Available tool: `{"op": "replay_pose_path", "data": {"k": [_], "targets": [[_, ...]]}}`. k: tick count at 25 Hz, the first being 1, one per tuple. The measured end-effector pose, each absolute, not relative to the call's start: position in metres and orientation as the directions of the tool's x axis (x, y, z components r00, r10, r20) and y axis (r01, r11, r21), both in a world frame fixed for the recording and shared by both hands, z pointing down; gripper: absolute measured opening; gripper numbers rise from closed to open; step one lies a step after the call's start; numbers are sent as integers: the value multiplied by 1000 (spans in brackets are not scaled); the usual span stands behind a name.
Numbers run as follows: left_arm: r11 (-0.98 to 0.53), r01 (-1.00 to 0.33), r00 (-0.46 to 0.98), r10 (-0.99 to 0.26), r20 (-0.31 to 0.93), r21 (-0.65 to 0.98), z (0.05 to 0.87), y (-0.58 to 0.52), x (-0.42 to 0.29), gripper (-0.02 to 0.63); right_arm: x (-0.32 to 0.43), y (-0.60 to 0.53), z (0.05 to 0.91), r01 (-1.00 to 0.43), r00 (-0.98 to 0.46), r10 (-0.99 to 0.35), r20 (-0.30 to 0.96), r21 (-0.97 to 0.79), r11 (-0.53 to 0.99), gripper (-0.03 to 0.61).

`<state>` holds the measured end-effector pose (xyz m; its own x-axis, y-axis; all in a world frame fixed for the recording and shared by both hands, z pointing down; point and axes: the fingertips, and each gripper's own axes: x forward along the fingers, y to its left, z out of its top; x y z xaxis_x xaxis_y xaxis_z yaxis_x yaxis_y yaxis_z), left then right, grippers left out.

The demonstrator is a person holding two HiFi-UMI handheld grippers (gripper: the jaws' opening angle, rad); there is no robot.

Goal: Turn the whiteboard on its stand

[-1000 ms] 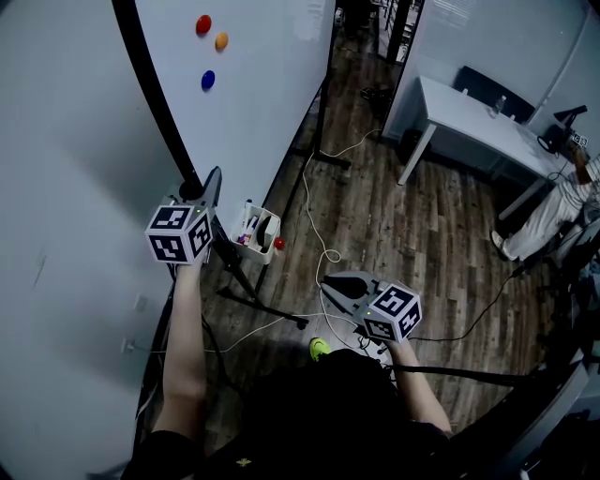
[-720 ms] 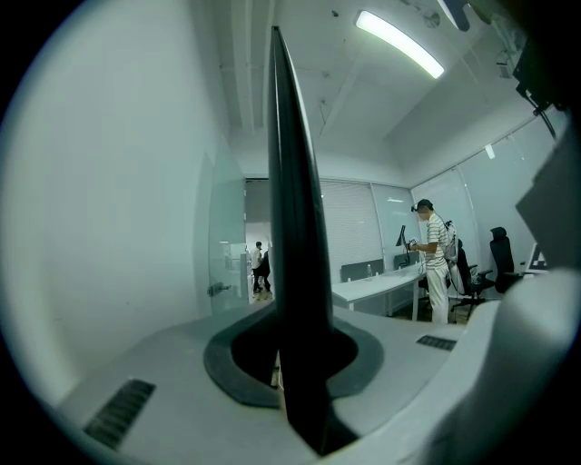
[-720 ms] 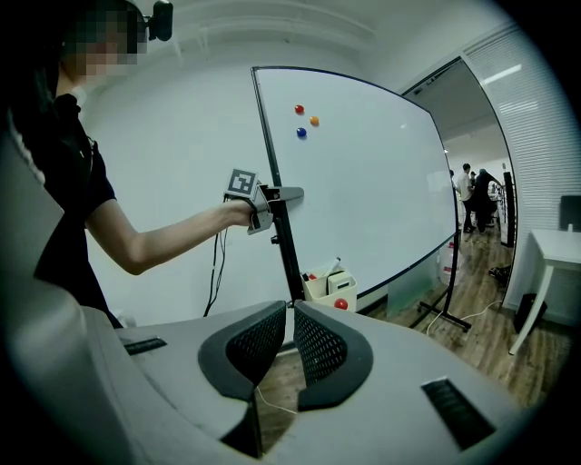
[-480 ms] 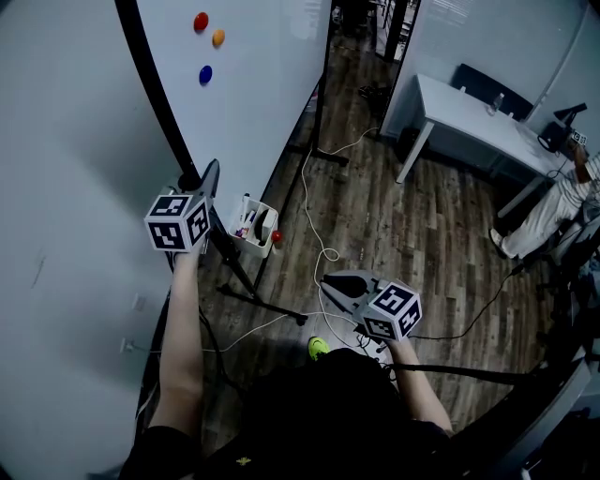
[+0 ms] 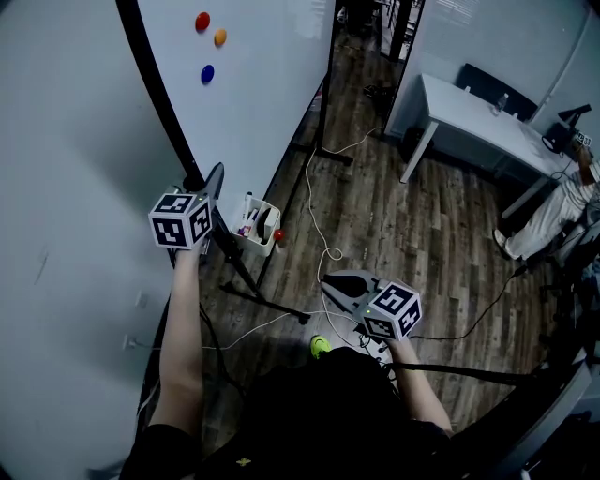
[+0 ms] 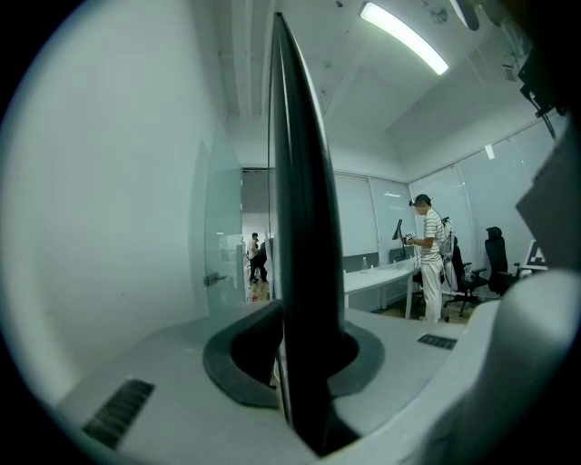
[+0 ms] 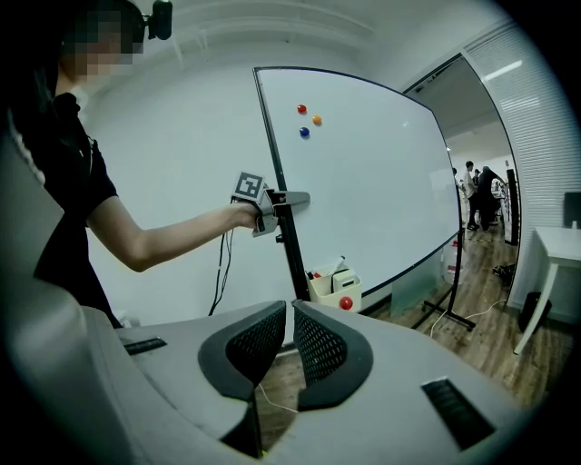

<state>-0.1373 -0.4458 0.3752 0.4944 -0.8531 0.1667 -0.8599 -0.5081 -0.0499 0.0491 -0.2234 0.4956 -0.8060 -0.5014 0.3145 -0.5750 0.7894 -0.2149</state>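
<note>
Whiteboard [image 5: 253, 84] stood upright on its stand [image 5: 325, 94] at the left, with its near end just ahead of the person and its face running away toward the far desk

Left gripper [image 5: 212, 178] was pinched on the black side post [image 6: 304, 272] at about mid-height. Its jaws were narrow and had just eased a touch wider, with the pads looking in contact on both sides of the post. Couldn't tell whether the fitting there was a pivot or a lock

Right gripper [image 5: 339, 284] hung low, well apart from the board, jaws all but together with nothing in them

Handling, my read:
- big stiff panel, probably lightish but with plenty of inertia, so it likely wanted a slow, steady swing
- the post looked slim, smooth and painted, so a pinch could skate along it; better to push across it than trust friction
- an outer edge far from the pivot gave the best leverage
- marker box [image 5: 258, 228] at the lower rail and magnets [image 5: 202, 21] could shake loose if jerked
- cable [image 5: 319, 234] lay by the stand's feet and could snag
</note>
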Motion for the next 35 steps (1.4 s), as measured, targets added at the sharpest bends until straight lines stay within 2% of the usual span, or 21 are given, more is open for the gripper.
{"op": "replay_pose_path", "data": {"k": [35], "targets": [[-511, -859, 506, -837, 208, 31, 375, -428, -147, 52, 47, -214, 503, -577, -805, -494, 329, -243, 779, 18]]}}
